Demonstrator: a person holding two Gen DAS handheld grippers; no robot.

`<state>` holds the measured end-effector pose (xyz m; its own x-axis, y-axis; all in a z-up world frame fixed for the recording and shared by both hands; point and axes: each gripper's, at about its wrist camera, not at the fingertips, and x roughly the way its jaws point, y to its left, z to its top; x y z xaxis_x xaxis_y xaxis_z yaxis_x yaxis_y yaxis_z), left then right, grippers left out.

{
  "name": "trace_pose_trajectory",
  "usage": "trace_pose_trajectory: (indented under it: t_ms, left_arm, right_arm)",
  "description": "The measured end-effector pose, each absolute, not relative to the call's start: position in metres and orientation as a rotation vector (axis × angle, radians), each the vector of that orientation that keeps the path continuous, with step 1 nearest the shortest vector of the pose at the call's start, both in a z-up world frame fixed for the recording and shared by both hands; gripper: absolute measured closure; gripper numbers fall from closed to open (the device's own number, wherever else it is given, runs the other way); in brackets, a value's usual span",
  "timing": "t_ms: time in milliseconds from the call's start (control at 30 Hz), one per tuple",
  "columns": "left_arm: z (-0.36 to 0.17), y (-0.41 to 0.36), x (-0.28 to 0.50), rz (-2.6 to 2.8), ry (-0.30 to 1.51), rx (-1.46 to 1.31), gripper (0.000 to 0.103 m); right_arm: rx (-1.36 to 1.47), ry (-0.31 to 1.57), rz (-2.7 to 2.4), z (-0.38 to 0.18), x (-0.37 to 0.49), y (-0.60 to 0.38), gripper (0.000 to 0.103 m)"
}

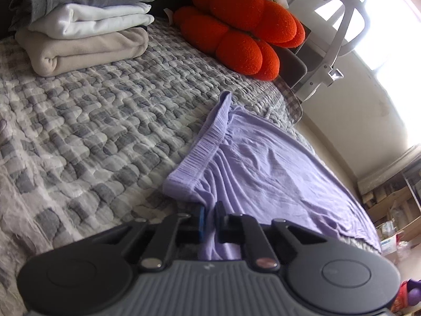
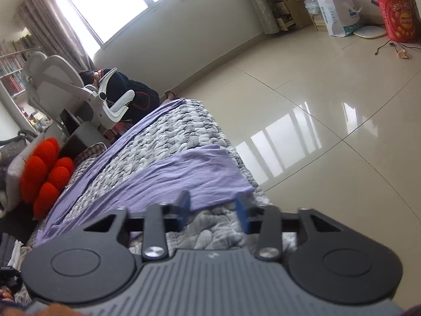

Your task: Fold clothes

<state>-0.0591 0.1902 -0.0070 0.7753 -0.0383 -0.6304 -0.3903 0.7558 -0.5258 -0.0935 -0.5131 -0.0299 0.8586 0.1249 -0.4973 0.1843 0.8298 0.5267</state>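
Lilac pants (image 1: 265, 168) lie spread on the grey checked quilt (image 1: 100, 121), the ribbed waistband toward the bed's middle. My left gripper (image 1: 209, 216) is shut on the cloth just below the waistband's near corner. In the right wrist view the two lilac legs (image 2: 189, 176) stretch across the quilt (image 2: 171, 134) to the bed's edge. My right gripper (image 2: 213, 208) is open and empty, its blue pads just short of the near leg's hem.
A stack of folded clothes (image 1: 86, 18) sits at the far left of the bed. An orange plush cushion (image 1: 236, 29) lies at the back. A white office chair (image 2: 79, 92) with a seated person stands beyond the bed. Tiled floor (image 2: 329, 131) lies to the right.
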Motion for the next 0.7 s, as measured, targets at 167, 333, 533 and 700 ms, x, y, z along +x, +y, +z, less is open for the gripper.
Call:
trace_pose_trajectory:
  t_ms: [167,333,533,700]
  left_arm:
    - [0.000,0.199,-0.068,0.207,0.614,-0.691,0.100]
    - [0.007,0.206,-0.074,0.169,0.570,-0.693,0.100]
    - [-0.004,0.211,-0.086,0.130,0.576,-0.734,0.100]
    - [-0.014,0.214,-0.089,0.118,0.589,-0.705,0.100]
  right_arm:
    - [0.522,0.505,-0.065,-0.023,-0.089,-0.505,0.101]
    - [0.467,0.456,-0.069,-0.014,-0.085,-0.497,0.102]
    - [0.445,0.463,-0.096,-0.012,-0.089,-0.490,0.102]
    - [0.590,0.528,-0.086,-0.029,-0.089,-0.498,0.091]
